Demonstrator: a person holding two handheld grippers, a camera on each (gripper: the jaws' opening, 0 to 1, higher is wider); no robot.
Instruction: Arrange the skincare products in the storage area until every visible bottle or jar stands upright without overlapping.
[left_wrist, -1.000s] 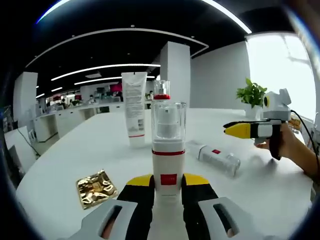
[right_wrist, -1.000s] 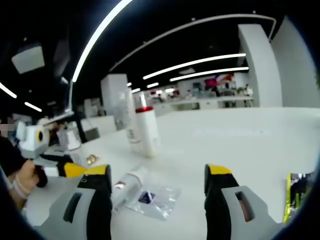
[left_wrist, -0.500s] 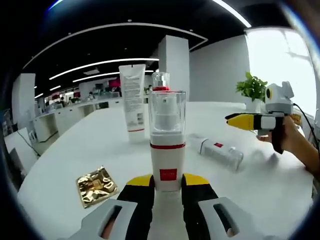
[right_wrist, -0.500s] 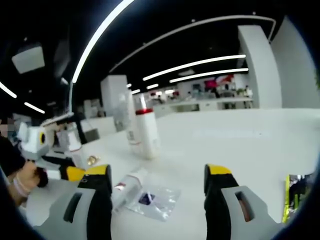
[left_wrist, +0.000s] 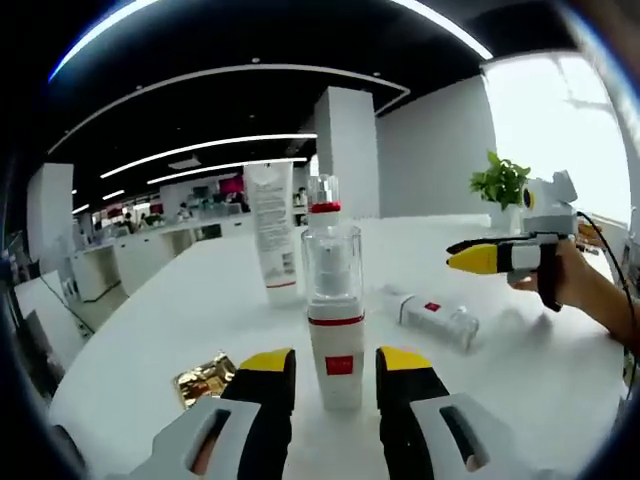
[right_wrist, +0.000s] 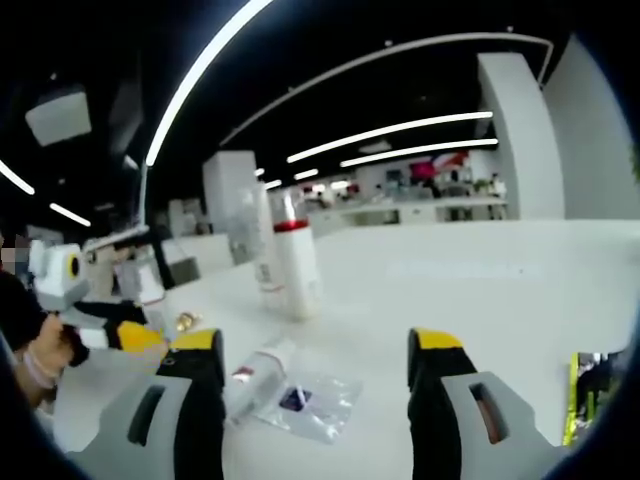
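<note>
A white pump bottle (left_wrist: 336, 330) with a red band and a clear cap stands upright on the white table (left_wrist: 150, 330). My left gripper (left_wrist: 335, 362) is open, its yellow-tipped jaws on either side of the bottle with a small gap on each side. Behind it stand a white tube (left_wrist: 272, 235) and a red-collared bottle (left_wrist: 322, 195). A clear bottle (left_wrist: 435, 315) lies on its side to the right. My right gripper (right_wrist: 315, 355) is open and holds nothing. That lying bottle (right_wrist: 258, 368) is just beyond its left jaw. Farther off stands the red-collared bottle (right_wrist: 297, 270).
A gold foil packet (left_wrist: 205, 378) lies left of my left jaws. A clear plastic sachet (right_wrist: 305, 400) lies beside the fallen bottle. A green packet (right_wrist: 595, 385) lies at the right edge. A potted plant (left_wrist: 500, 185) stands far right. A hand holds the right gripper (left_wrist: 490, 257).
My left jaws have come apart off the pump bottle, which now stands free on the table. The left view has drawn back a little. The right gripper has stayed open and nearly still.
</note>
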